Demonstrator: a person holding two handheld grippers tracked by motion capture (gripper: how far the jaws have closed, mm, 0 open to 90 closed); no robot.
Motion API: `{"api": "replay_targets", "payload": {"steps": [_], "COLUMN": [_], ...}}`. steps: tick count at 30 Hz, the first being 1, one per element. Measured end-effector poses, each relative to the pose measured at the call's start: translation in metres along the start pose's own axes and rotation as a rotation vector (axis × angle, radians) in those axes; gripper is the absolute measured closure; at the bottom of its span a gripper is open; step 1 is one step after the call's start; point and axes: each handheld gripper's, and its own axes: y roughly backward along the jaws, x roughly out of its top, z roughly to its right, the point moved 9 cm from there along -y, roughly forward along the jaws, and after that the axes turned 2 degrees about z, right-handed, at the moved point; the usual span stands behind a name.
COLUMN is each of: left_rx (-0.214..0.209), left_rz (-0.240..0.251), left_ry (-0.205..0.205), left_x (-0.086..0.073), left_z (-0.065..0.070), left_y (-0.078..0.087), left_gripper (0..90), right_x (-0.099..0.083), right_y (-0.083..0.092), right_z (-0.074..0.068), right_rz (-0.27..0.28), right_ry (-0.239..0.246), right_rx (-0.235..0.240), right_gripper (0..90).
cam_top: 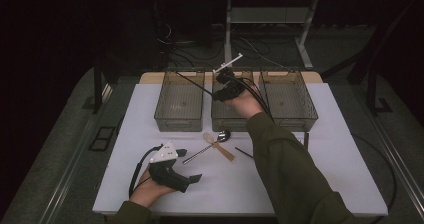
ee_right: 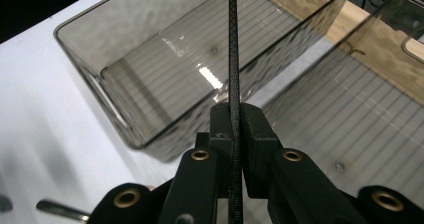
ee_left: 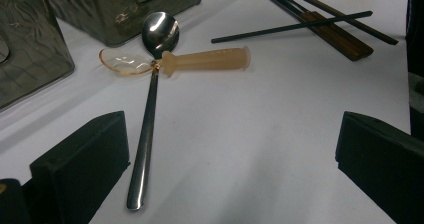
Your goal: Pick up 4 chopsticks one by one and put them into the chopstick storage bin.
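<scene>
High view – right tool (cam_top: 226, 80): clamped on a thin black chopstick (cam_top: 192, 82), above the middle bin (cam_top: 218, 118) at the bench's far edge.
High view – chopstick: long axis slants from the tool toward the far-left, over the left bin (cam_top: 179, 101).
High view – bins: three clear grey plastic boxes in a row, with the right bin (cam_top: 289, 101); nothing visible in them.
High view – left tool (cam_top: 187, 168): near the bench's (cam_top: 320, 149) front edge.
Left gripper view – left tool (ee_left: 230, 169): jaws wide apart, nothing between them.
Left gripper view – bench items: steel spoon (ee_left: 147, 129), amber plastic spoon (ee_left: 200, 61), dark chopstick (ee_left: 292, 27).
Right gripper view – right tool (ee_right: 235, 129): black pads pinch the ridged chopstick (ee_right: 233, 59), which runs straight up the frame.
Right gripper view – bins: ribbed floors, bare.
</scene>
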Motion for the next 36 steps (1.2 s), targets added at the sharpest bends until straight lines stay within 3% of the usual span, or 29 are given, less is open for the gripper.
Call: {"api": "replay_targets", "payload": {"steps": [16, 30, 32, 34, 36], "left_rx": [-0.011, -0.028, -0.028, -0.028, -0.029], "left_rz": [-0.001, -0.001, 0.002, 0.003, -0.004], "left_ry": [-0.009, -0.020, -0.019, -0.016, -0.020], "left_x": [0.000, 0.002, 0.002, 0.002, 0.001], "left_z": [0.001, 0.004, 0.004, 0.004, 0.003], "left_y": [-0.001, -0.002, -0.003, -0.003, -0.002], "left_gripper": [0.0, 0.0, 0.0, 0.0, 0.0], "right_x": [0.020, 0.031, 0.030, 0.031, 0.033], "right_y": [-0.046, -0.071, -0.073, -0.074, -0.073], "right_z": [-0.001, -0.016, -0.017, -0.019, -0.021], "right_rz": [-0.042, -0.071, -0.074, -0.061, -0.051], "right_ry": [-0.050, -0.056, -0.054, -0.055, -0.042], "right_rx": [-0.047, -0.053, -0.046, -0.040, -0.031], "right_gripper": [84.2, 83.5, 80.6, 68.2, 63.2]}}
